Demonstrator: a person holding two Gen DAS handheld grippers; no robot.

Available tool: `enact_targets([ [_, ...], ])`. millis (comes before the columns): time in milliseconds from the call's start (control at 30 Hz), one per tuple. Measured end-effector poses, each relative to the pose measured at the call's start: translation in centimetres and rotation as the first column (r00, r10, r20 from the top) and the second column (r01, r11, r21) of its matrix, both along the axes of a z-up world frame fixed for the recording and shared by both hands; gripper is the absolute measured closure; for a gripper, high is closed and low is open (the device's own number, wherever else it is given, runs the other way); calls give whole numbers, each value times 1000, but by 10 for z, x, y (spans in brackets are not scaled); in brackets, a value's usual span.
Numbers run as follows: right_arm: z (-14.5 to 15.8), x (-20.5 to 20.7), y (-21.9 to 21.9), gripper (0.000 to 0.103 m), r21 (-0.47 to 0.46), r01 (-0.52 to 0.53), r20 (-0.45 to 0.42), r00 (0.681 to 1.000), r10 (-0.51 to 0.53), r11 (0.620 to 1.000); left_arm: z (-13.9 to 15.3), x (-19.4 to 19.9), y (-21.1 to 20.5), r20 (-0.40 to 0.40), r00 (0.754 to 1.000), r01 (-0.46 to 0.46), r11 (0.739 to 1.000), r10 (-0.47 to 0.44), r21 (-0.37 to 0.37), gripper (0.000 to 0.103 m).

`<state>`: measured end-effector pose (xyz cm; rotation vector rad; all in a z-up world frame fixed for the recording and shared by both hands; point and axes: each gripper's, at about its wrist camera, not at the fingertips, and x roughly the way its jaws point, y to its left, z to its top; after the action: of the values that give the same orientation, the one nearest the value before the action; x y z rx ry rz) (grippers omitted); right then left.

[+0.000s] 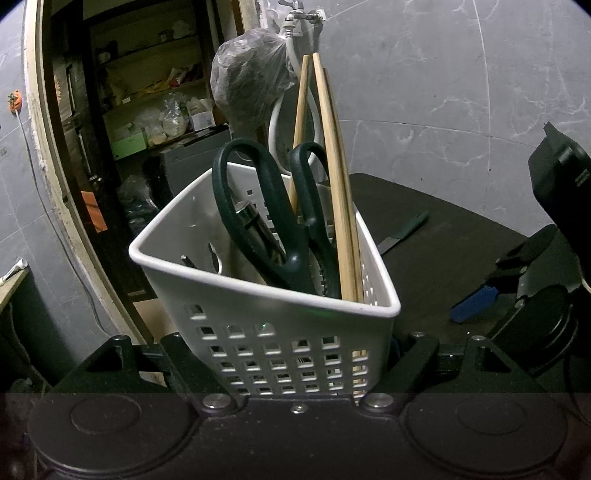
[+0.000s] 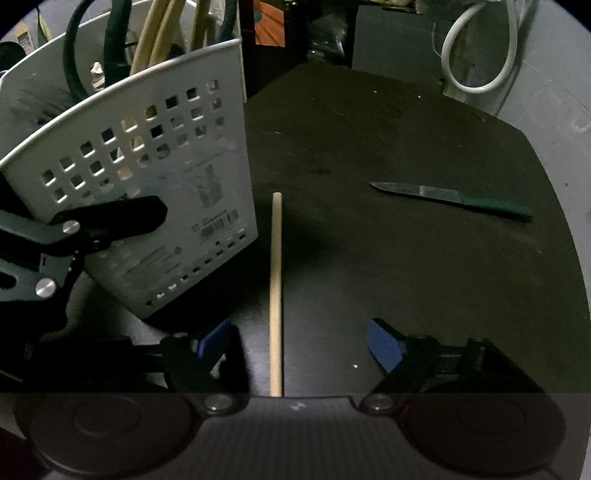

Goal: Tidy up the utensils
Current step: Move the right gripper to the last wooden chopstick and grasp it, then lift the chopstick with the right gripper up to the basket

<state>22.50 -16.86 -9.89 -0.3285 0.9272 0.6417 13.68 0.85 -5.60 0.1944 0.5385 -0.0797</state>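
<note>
My left gripper (image 1: 288, 354) is shut on the lower walls of a white perforated basket (image 1: 258, 332), which leans tilted on the black table (image 2: 406, 288). In the basket stand green-handled scissors (image 1: 266, 221), wooden chopsticks (image 1: 336, 184) and a metal utensil (image 1: 255, 225). The right wrist view shows the left gripper's finger (image 2: 110, 218) pressed on the basket (image 2: 166, 177). One loose chopstick (image 2: 275, 288) lies on the table between the blue pads (image 2: 384, 349) of my right gripper (image 2: 299, 345). That gripper is open and not touching the chopstick. A green-handled knife (image 2: 454, 197) lies farther right.
A white hose loop (image 2: 480, 55) hangs at the grey marble wall behind the table. A tap (image 1: 299, 14) and a plastic bag (image 1: 251, 74) hang above the basket. To the left is a dark doorway with cluttered shelves (image 1: 147, 92). The table's curved edge (image 2: 554, 184) runs at the right.
</note>
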Motion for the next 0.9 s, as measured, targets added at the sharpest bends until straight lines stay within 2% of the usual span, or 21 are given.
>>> enact_targets([
  [200,4,-8,1,46,19,-18,16,1000,17,1000,0,0,0,0,1000,0,1000,0,-1,20],
  [300,5,-9,0,64,27,-13,23,1000,12,1000,0,0,0,0,1000,-1,1000,1,-1,20],
  [367,5,-9,-1,82,30,-11,25,1000,10,999,0,0,0,0,1000,0,1000,0,0,20],
  [433,6,-9,0,96,24,-19,30,999,18,1000,0,0,0,-1,1000,-1,1000,1,0,20],
  [667,7,-9,-1,97,25,-7,23,1000,6,1000,0,0,-1,0,1000,0,1000,0,1,20],
  [900,15,-7,-12,97,86,25,47,998,-29,996,0,0,-1,0,1000,0,1000,0,1,20],
])
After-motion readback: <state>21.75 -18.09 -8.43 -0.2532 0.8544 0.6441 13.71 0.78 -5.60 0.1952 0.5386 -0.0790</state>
